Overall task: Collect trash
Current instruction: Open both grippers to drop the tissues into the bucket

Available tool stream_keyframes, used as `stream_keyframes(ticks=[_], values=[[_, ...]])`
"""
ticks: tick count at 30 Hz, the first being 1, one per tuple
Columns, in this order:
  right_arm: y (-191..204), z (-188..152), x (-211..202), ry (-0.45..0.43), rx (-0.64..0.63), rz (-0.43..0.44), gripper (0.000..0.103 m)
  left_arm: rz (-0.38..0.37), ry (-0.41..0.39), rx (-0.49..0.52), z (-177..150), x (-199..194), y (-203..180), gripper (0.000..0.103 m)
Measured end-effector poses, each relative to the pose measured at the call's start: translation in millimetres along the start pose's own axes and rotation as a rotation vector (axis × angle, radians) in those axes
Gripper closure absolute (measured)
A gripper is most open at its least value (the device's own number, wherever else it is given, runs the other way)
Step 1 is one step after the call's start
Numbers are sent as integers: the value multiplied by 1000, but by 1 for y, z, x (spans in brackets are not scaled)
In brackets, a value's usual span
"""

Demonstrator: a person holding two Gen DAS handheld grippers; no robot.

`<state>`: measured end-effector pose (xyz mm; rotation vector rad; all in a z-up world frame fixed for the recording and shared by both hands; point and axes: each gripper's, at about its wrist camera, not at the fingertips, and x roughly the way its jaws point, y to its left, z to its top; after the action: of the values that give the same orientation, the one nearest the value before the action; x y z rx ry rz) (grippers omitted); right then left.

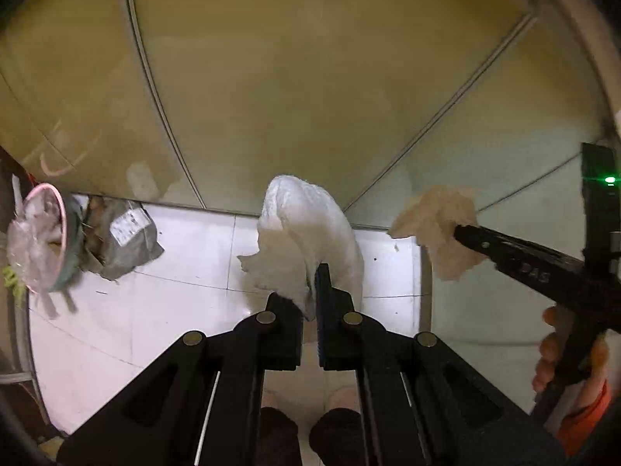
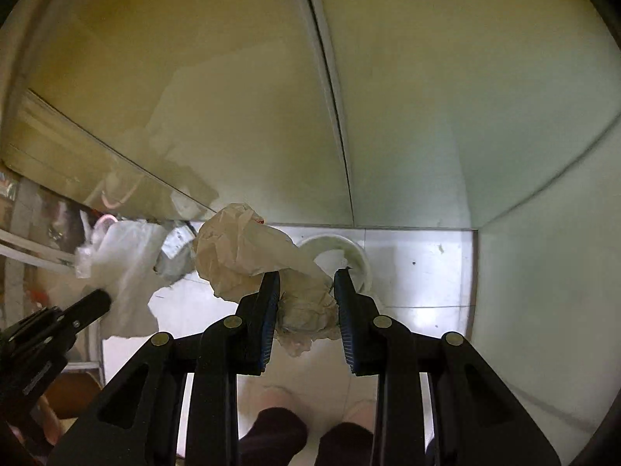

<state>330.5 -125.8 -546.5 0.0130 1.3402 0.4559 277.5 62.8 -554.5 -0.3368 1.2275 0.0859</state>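
My left gripper [image 1: 310, 291] is shut on a white plastic bag [image 1: 306, 229] and holds it above the white tiled floor. The bag also shows in the right wrist view [image 2: 124, 268], at the left. My right gripper [image 2: 306, 295] is shut on a crumpled beige paper wrapper [image 2: 248, 252], held in the air. In the left wrist view the wrapper [image 1: 442, 225] and the right gripper [image 1: 465, 235] are at the right. A grey parcel bag with a label [image 1: 124, 240] lies on the floor at the left. A white paper cup [image 2: 345, 260] lies on the floor below the wrapper.
A pink-rimmed bin with a clear liner [image 1: 42, 237] hangs at the far left. Yellowish walls [image 1: 310, 77] close off the corner ahead. The person's feet [image 2: 306, 442] stand on the tiled floor [image 1: 186, 248] below the grippers.
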Motion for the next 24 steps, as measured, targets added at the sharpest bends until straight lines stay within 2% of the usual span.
stream_keyframes(ticks=[5,10,16,21,24], values=[[-8,-4,73,30,17,33,74,8,-6,-11,-3,55,19,99],[-16,-5,119,86,19,66,68,17,4,-5,-4,102,27,99],[-29,-1,118,55,30,69,53,4,43,5,-8,145,21,99],[-40,-1,104,13,37,57,51,-16,103,28,-16,180,2,99],[-46,0,94,-11,44,52,51,-56,133,42,-18,195,-9,94]])
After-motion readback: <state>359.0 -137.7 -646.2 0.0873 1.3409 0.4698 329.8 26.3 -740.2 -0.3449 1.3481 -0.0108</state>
